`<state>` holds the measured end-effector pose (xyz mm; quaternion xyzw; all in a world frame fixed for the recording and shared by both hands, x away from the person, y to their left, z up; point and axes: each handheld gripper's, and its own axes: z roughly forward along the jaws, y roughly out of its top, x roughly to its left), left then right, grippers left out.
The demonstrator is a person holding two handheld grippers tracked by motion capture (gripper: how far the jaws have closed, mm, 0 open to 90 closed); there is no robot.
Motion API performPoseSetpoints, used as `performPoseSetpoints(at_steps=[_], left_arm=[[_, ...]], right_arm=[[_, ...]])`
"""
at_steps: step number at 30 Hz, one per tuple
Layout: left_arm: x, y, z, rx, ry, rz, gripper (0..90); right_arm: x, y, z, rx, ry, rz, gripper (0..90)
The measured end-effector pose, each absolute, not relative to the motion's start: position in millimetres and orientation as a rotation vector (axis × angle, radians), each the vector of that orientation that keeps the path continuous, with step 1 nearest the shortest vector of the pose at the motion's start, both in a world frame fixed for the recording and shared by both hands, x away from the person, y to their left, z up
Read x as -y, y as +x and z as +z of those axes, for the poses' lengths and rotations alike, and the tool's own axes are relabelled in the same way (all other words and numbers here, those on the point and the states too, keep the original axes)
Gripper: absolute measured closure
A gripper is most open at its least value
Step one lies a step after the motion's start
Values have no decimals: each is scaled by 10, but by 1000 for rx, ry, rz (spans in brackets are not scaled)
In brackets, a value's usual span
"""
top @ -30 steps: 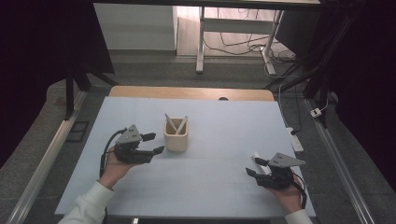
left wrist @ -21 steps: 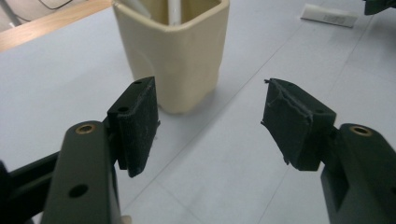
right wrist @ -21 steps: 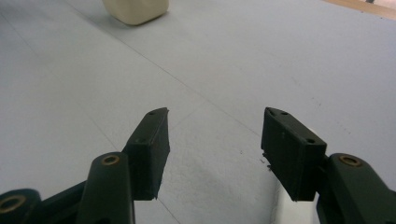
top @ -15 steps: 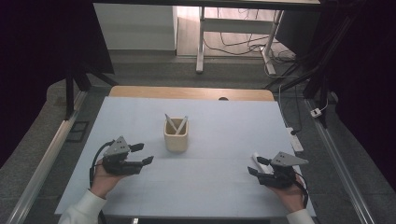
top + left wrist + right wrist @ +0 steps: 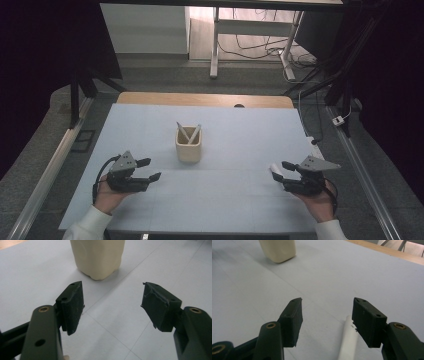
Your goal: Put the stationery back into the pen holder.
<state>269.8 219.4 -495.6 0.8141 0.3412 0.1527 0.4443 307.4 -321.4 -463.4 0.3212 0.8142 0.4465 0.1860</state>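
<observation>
Two white sticks (image 5: 188,134) already in cream square cup (image 5: 188,150) mid-table. Third white stick (image 5: 349,340) loose near right edge, under right gripper (image 5: 280,170). Both grippers' fingers wide apart, empty; left gripper (image 5: 150,169) idle.

the high view is dim around its edges: both upper corners and the sides fall to near black, while the pale worktop (image 5: 150,130) is evenly and softly lit from above. a brighter patch of floor glows at the top centre. the cream holder (image 5: 188,145) throws only a faint shadow toward the near side. no glare on the worktop. the picture is a little soft and grainy.

in the left gripper view the jaws are sharp and the holder (image 5: 97,257) behind them is slightly blurred, with a soft shadow at its base. in the right gripper view the white stick (image 5: 348,340) is overexposed, its detail washed out.
</observation>
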Motion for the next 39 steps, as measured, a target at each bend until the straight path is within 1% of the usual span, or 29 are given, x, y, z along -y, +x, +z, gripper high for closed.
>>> performPoseSetpoints(at_steps=[7, 17, 33, 39], left_arm=[[-2188, 2706, -5003, -851, 2041, 368, 328], [-2172, 2713, -5020, -856, 2051, 364, 322], [-2172, 2698, -5020, -865, 2055, 365, 310], [-2177, 2702, -5024, -866, 2054, 361, 309]], right_arm=[[3279, 3238, -4551, -2302, 976, 1190, 413], [3279, 3419, -4590, -2371, 1103, 1031, 395], [2985, 3682, -4606, -2472, 1155, 836, 380], [2943, 3728, -4654, -2486, 1159, 783, 377]])
